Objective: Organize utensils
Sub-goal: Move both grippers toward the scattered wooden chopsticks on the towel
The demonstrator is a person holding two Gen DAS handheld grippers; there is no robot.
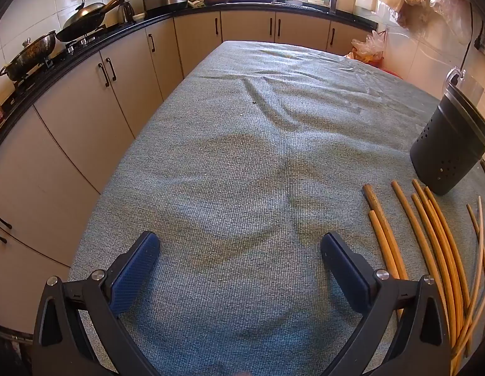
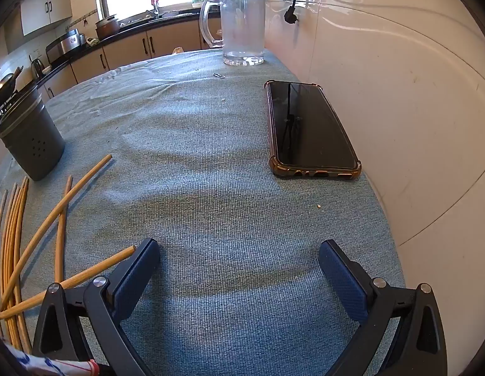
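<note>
Both grippers' fingers spread wide and empty, left gripper (image 1: 239, 247), right gripper (image 2: 239, 253), chopsticks (image 1: 430, 238) scattered on tabletop (image 1: 242, 156), dark holder (image 1: 452, 147) just beyond.

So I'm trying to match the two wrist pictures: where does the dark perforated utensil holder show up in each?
Left wrist view: the utensil holder stands at the right edge, just beyond the chopsticks.
Right wrist view: it stands at the left edge, again beyond the chopsticks' far ends.
Shared landmark: the loose chopsticks on the grey-blue cloth.
</note>
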